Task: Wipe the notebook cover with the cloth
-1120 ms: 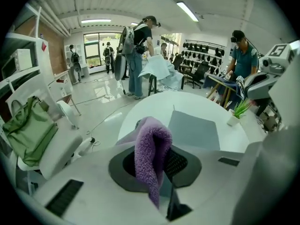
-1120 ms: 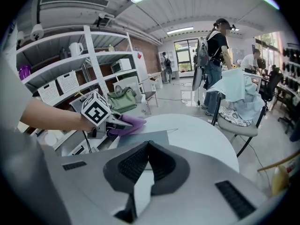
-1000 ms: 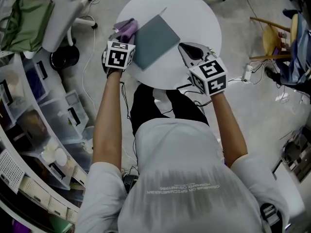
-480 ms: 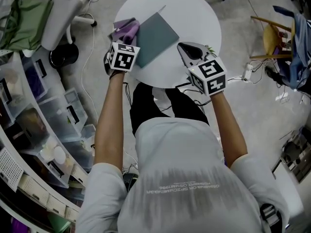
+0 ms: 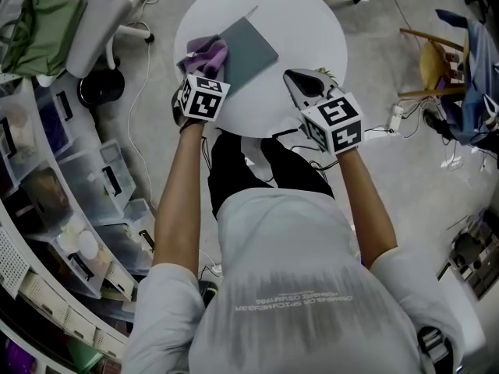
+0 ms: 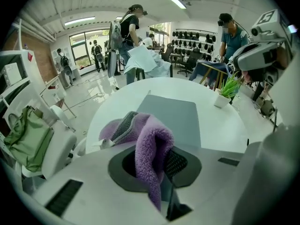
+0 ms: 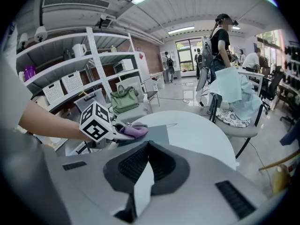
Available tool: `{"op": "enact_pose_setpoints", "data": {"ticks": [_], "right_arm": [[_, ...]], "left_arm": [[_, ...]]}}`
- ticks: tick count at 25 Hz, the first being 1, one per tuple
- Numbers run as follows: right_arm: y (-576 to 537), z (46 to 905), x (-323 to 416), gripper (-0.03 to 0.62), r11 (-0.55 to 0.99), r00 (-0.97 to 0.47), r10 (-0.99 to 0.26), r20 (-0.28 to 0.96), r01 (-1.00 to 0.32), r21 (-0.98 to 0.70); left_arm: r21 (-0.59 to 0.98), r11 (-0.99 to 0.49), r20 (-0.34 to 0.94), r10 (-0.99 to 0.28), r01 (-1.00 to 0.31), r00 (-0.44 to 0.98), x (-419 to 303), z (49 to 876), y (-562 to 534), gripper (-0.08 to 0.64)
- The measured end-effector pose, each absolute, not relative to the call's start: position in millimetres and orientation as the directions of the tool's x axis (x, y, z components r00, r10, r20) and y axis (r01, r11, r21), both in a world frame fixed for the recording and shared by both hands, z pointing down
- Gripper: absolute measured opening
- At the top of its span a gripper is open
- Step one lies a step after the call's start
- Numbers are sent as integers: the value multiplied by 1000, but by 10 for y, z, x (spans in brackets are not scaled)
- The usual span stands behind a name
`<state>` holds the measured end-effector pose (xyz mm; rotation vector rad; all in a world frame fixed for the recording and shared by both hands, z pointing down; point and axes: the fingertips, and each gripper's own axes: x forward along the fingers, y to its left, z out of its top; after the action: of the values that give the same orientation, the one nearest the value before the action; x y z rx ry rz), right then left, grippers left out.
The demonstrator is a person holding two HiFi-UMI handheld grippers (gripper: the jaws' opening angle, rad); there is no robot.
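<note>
At a round white bench (image 5: 304, 22), we hold a pair of tongs in each hand and look steeply down on our own arms and shoulders. The left tongs (image 5: 204, 72) are clamped on a purple cloth (image 5: 207, 53). In the left gripper view, the fleecy fabric fills the gap between the jaws and spills forward onto the bench. The cloth's free end lies against the left edge of the notebook (image 5: 248, 51), whose grey-blue cover lies flat and closed, turned at an angle, on the left half of the bench.

The right tongs (image 5: 304, 82) sit over the near right part of the bench, well apart from the notebook. Their jaws meet at the tips and hold nothing. Whether they touch the bench top we cannot tell.

A small potted plant (image 6: 225, 90) stands near the bench's right rim, beyond the notebook. A green bag (image 5: 47, 22) rests on a chair off to the left, and shelving with bins curves along that side of the room. Several people stand in the background.
</note>
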<state>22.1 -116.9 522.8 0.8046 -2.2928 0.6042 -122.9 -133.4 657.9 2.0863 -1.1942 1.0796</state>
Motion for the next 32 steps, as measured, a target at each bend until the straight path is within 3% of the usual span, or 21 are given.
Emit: {"op": "enact_pose_setpoints", "data": {"ticks": [14, 24, 28, 32], "right_arm": [[-993, 5196, 234, 3, 742, -642, -362, 676, -638, -208], [-944, 5197, -57, 2, 762, -662, -333, 671, -608, -222], [-968, 5222, -173, 2, 760, -656, -332, 678, -611, -219], [-1028, 5191, -255, 3, 747, -649, -352, 675, -629, -215]], "left_arm": [[139, -489, 810, -444, -861, 383, -825, 6580, -909, 49], [339, -559, 780, -283, -757, 558, -575, 6519, -532, 49], [375, -541, 745, -307, -753, 592, -678, 6450, -575, 49], [313, -492, 724, -430, -813, 539, -1036, 6242, -859, 49]]}}
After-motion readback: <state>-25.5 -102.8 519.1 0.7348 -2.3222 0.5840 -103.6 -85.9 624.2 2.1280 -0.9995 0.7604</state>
